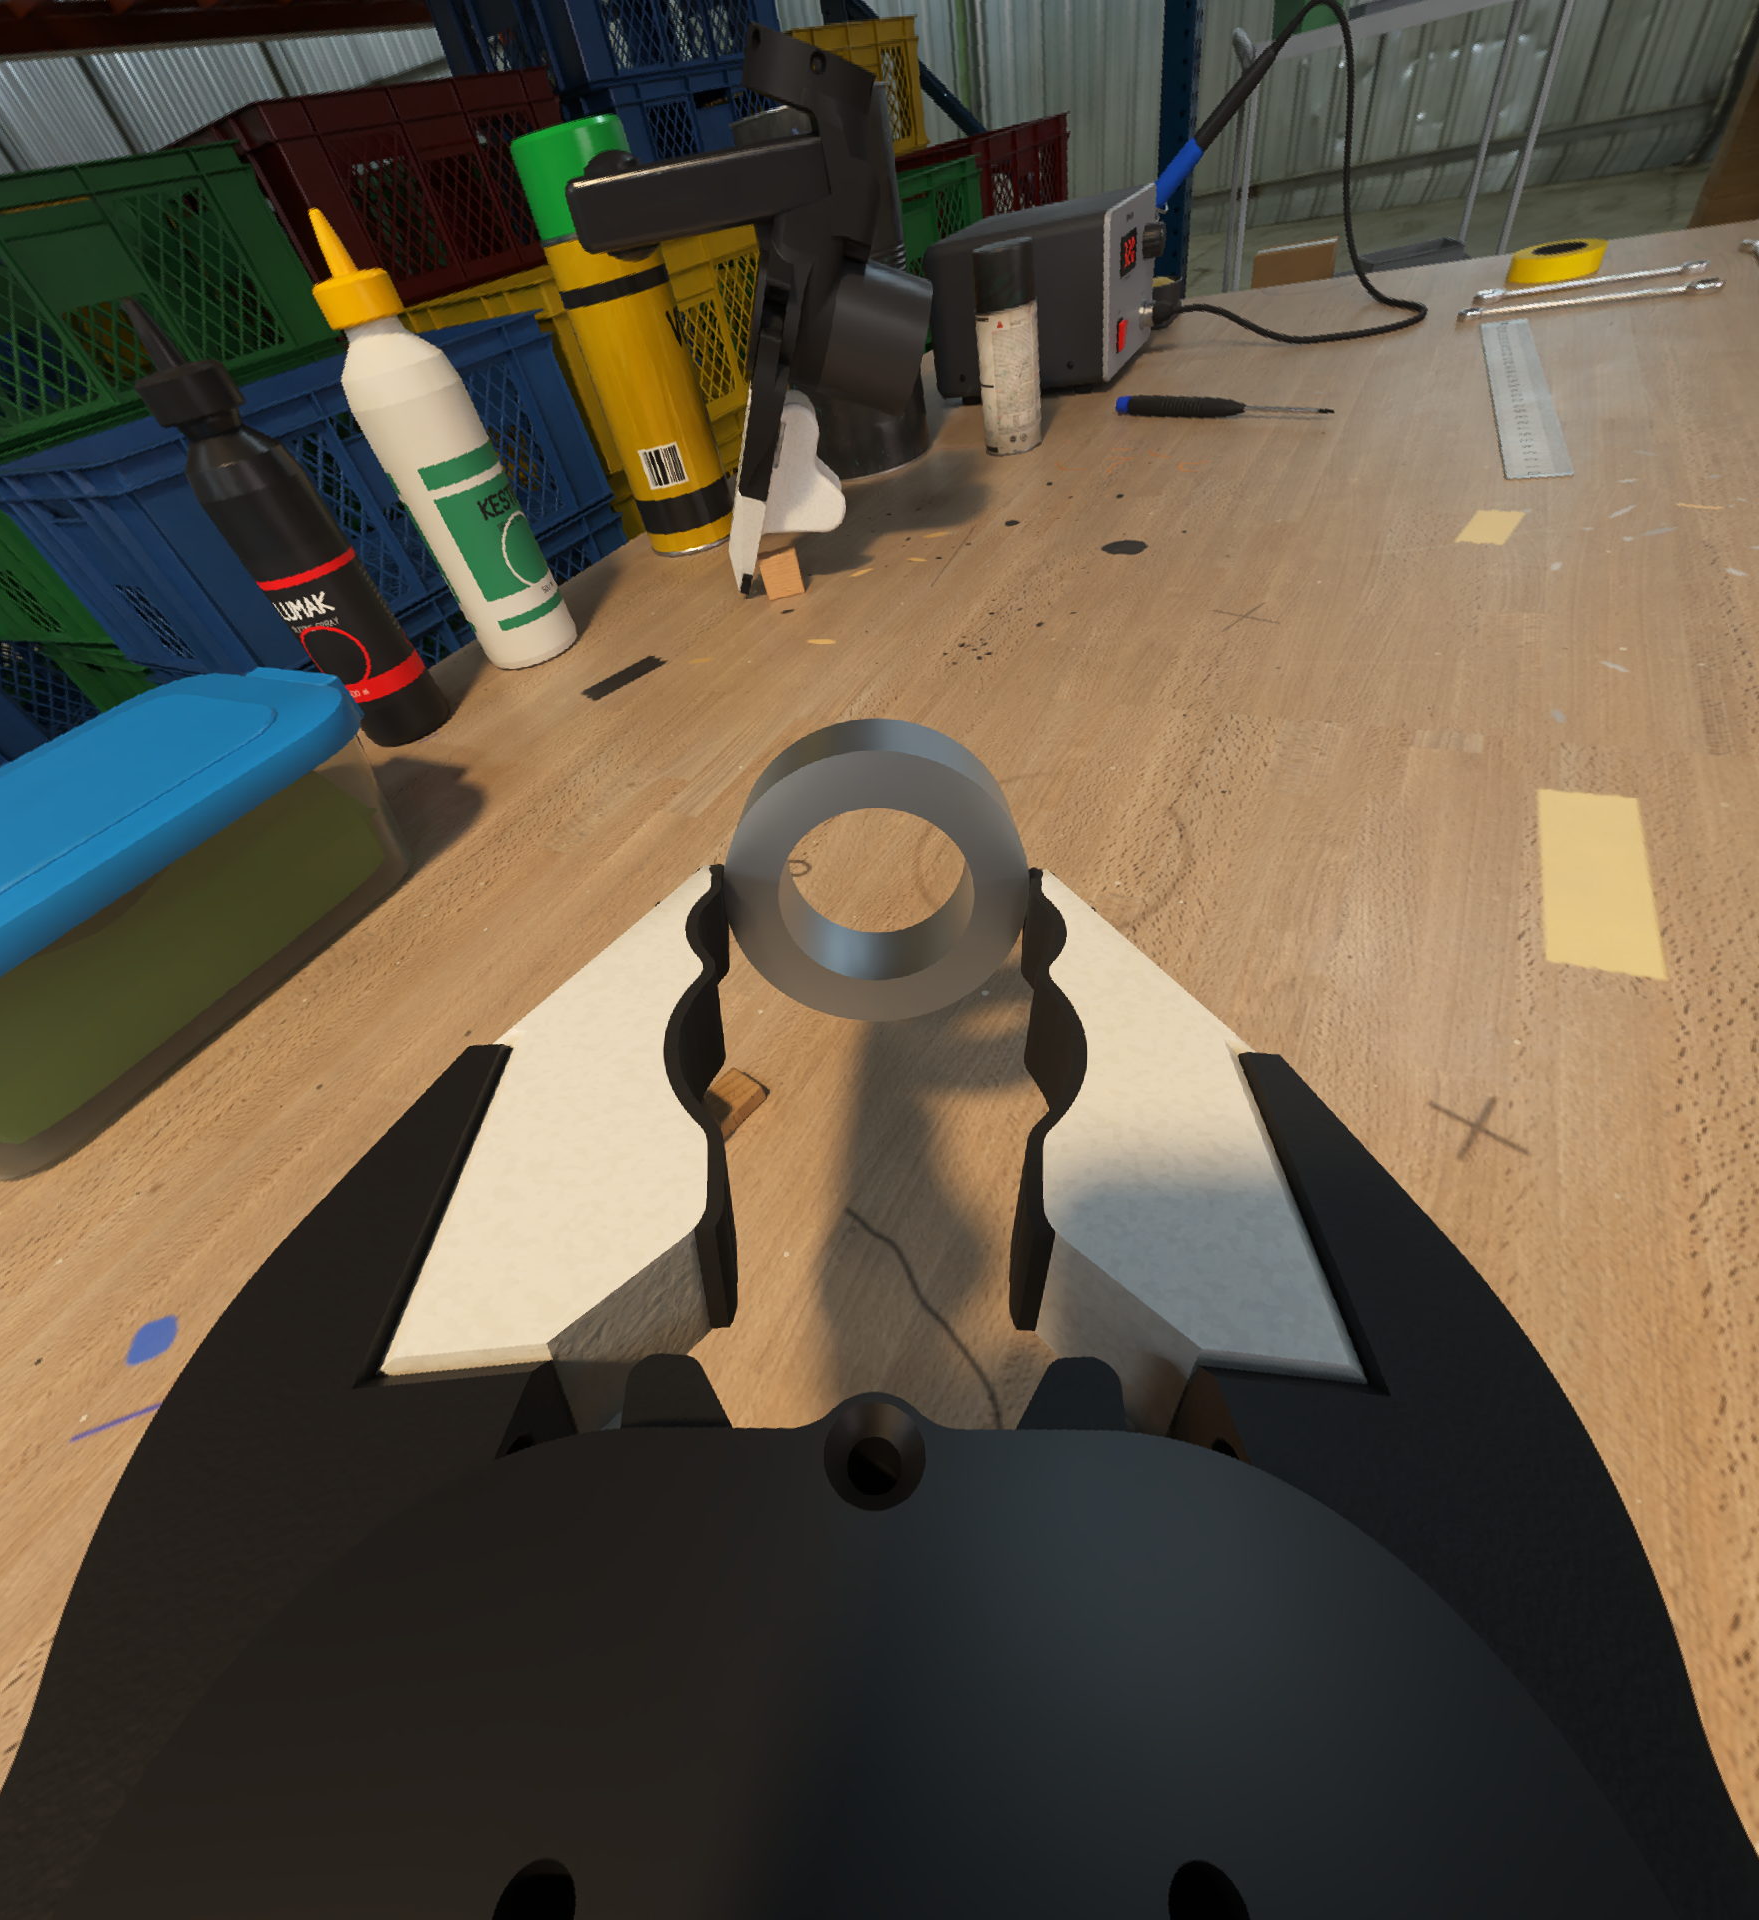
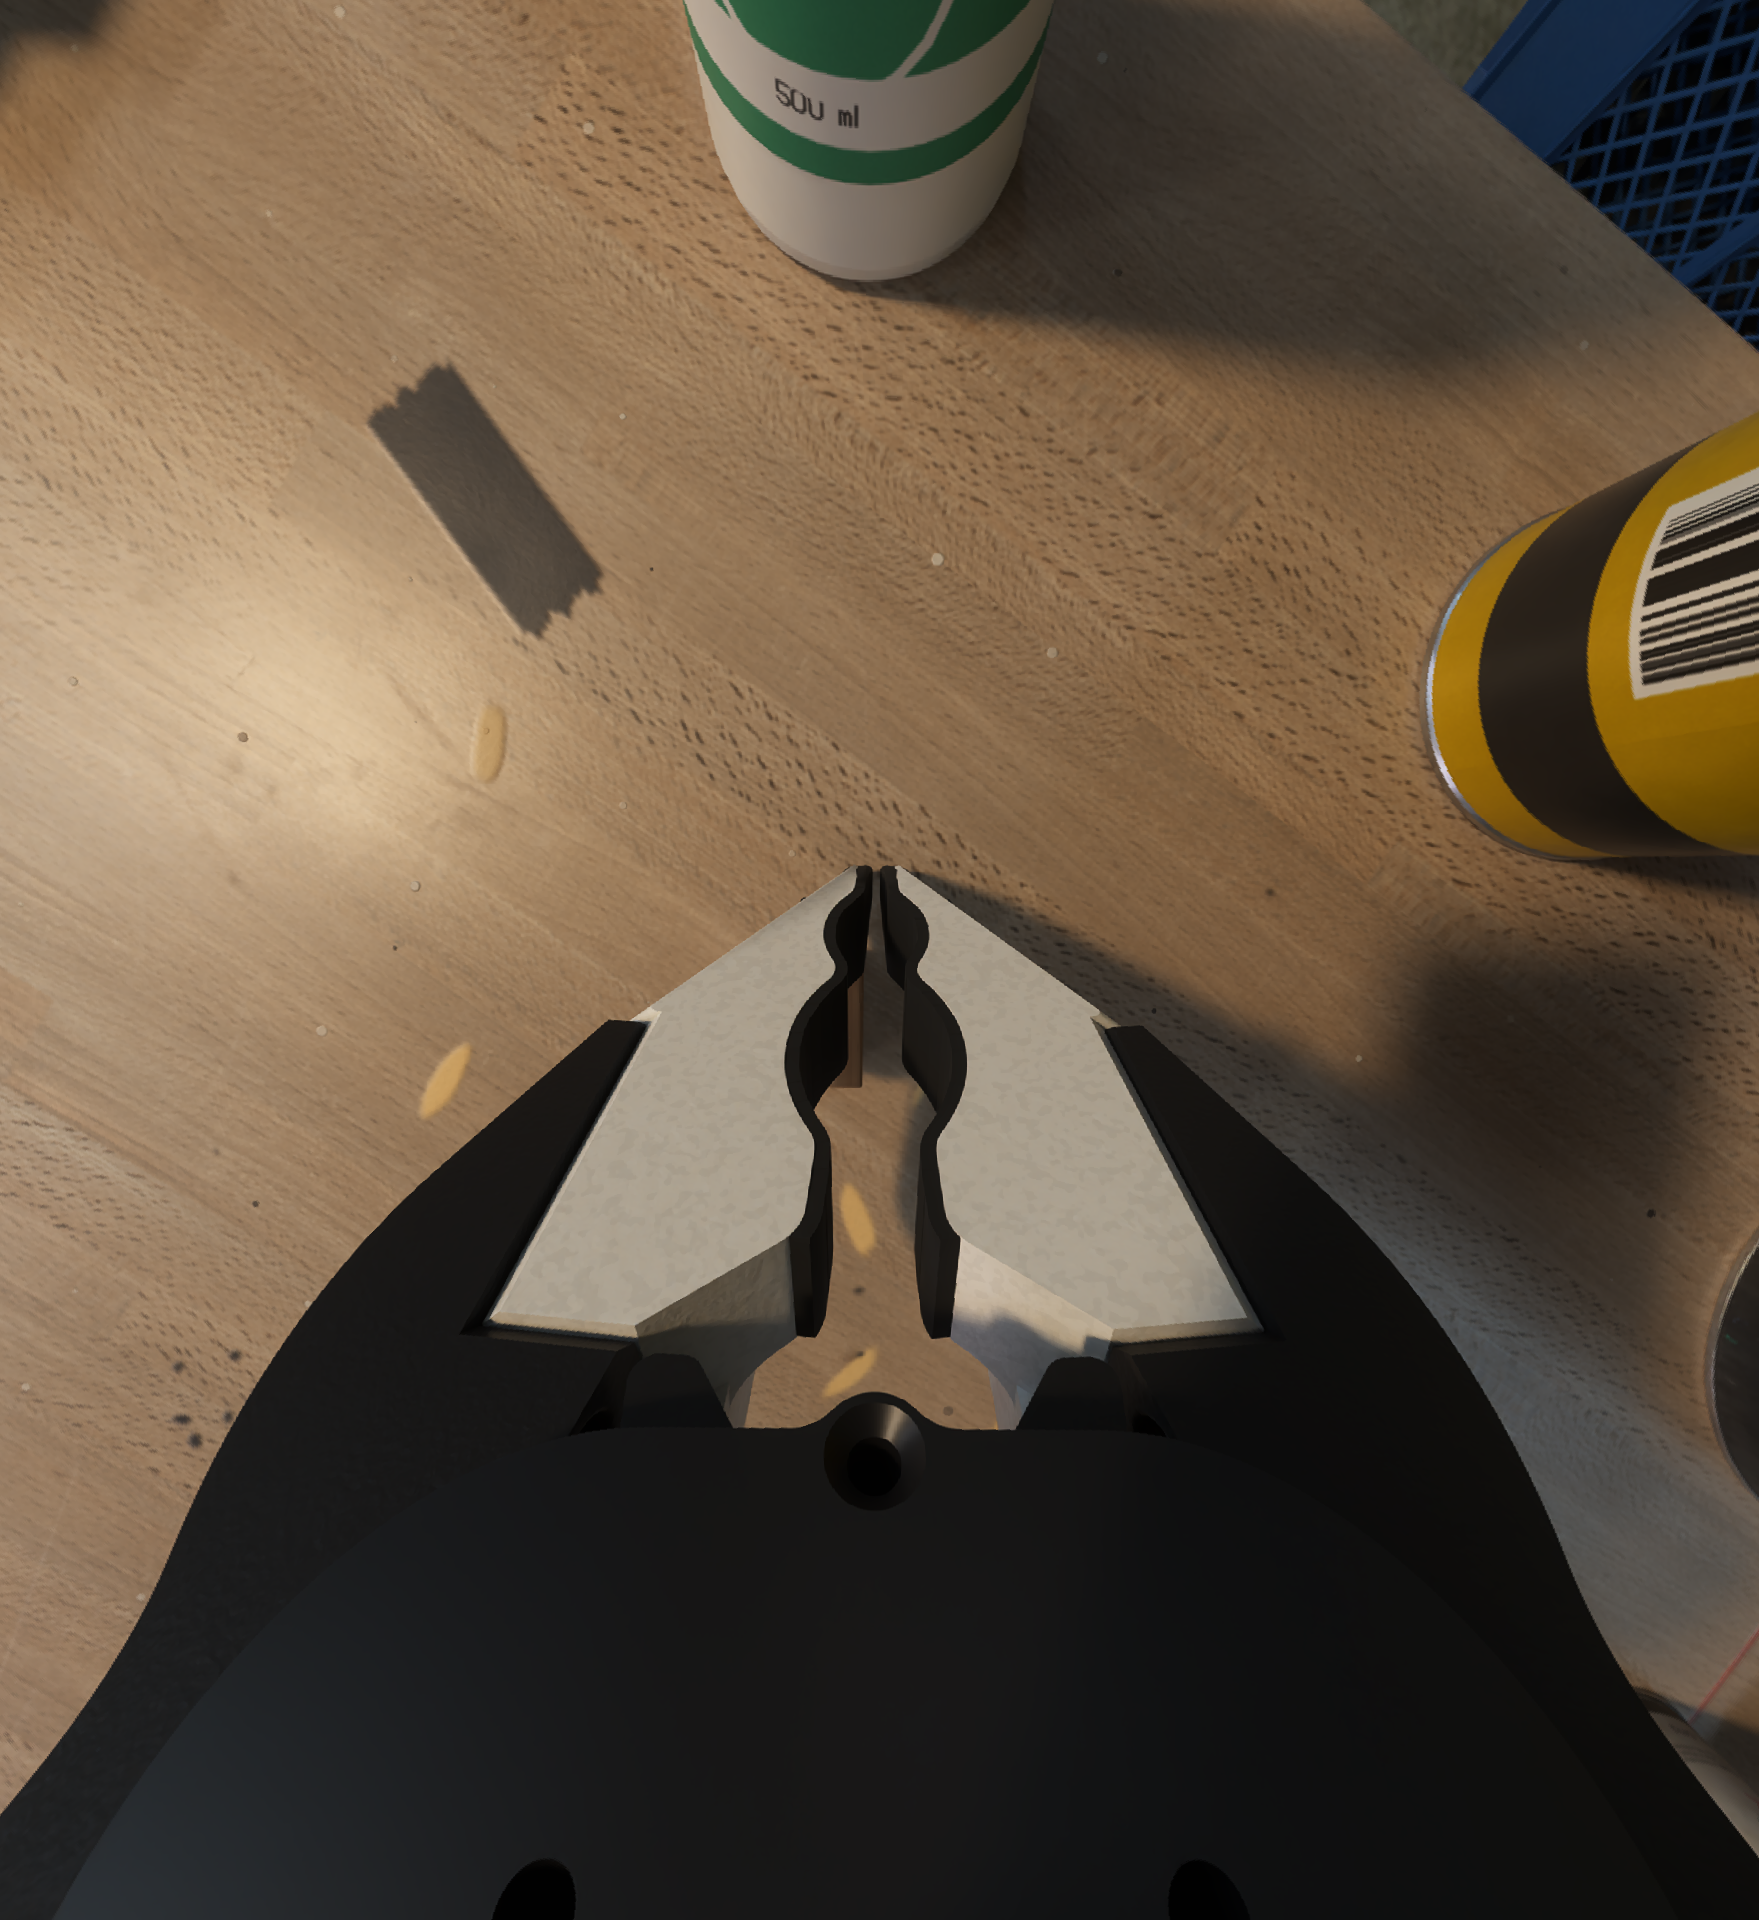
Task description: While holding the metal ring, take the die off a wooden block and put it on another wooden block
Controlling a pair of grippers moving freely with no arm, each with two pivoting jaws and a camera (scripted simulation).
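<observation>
Above the workbench (image 1: 1270,727) the left gripper (image 1: 875,883) clamps the metal ring (image 1: 870,873), while the right gripper (image 2: 875,878) — fingertips nearly together — hides the die, beside a wooden block (image 1: 781,574) — another block (image 1: 740,1101) peeks out half-hidden

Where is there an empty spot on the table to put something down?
The widest bare wood lies between the held metal ring and the steel ruler, around the pale tape strip. A smaller patch sits between the blue-lidded box and the black tape mark. The back left is crowded: bottles, yellow can, the right gripper.
</observation>
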